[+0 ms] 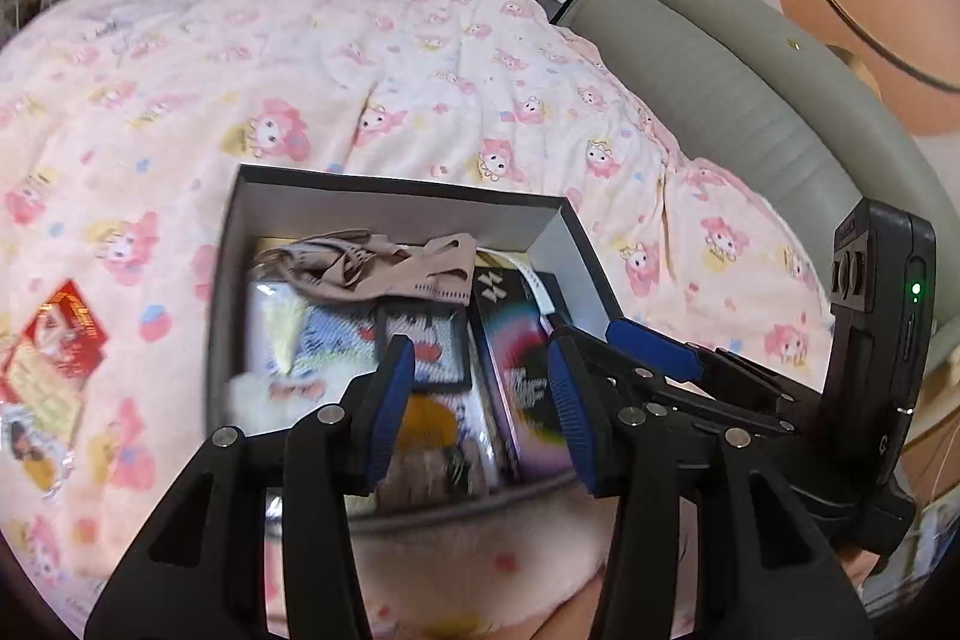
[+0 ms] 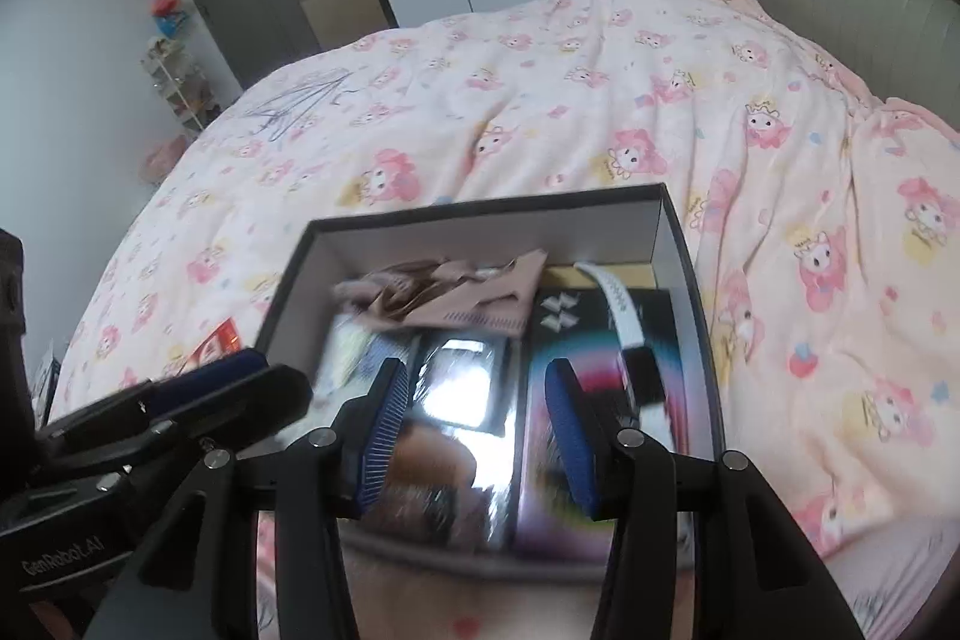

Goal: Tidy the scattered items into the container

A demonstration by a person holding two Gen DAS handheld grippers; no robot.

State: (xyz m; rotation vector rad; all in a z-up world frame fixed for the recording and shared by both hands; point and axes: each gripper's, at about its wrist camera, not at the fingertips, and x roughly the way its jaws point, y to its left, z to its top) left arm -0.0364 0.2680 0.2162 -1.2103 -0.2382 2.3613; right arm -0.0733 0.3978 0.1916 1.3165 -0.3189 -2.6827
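- So both tongs, left tongs [image 1: 480, 400] and right tongs [image 2: 474, 436], are partly spread with nothing in them, hanging over the box [image 1: 384, 196] on the bed.
- Remaining red packet [image 1: 54, 358] lies on the blanket [image 1: 420, 100], well off to the left tongs' left.
- Looks light, crinkly, probably slippery; I'd pinch an edge.

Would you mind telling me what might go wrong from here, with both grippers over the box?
1. A red packet lies on the blanket outside the box; it could be missed.
2. The beige garment sits loosely on top and might snag on a finger.
3. The left hand-held gripper and right hand-held gripper, both open and empty, hang close together and may collide.
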